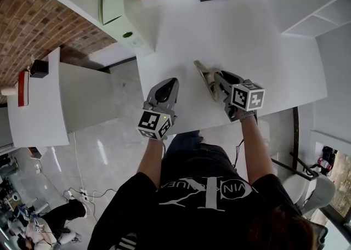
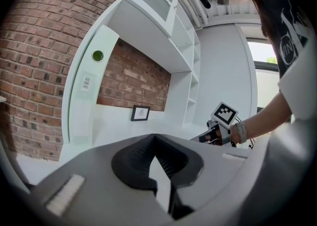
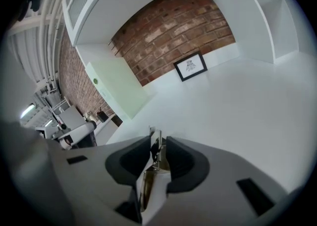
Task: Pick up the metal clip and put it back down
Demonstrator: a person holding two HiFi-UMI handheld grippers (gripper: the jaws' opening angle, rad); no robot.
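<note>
left gripper (image 2: 155, 140): being held clenched, empty, over the white table (image 1: 263, 51).
right gripper (image 1: 215, 80): being clamped on the metal clip (image 3: 155, 146).
metal clip: being gripped between the right jaws, tip projecting forward over the table.

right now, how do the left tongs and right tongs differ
The right tongs grip the metal clip; the left tongs are shut and empty. The right tongs angle sharply leftward; the left tongs point nearly straight ahead. Both reach over the white table.
</note>
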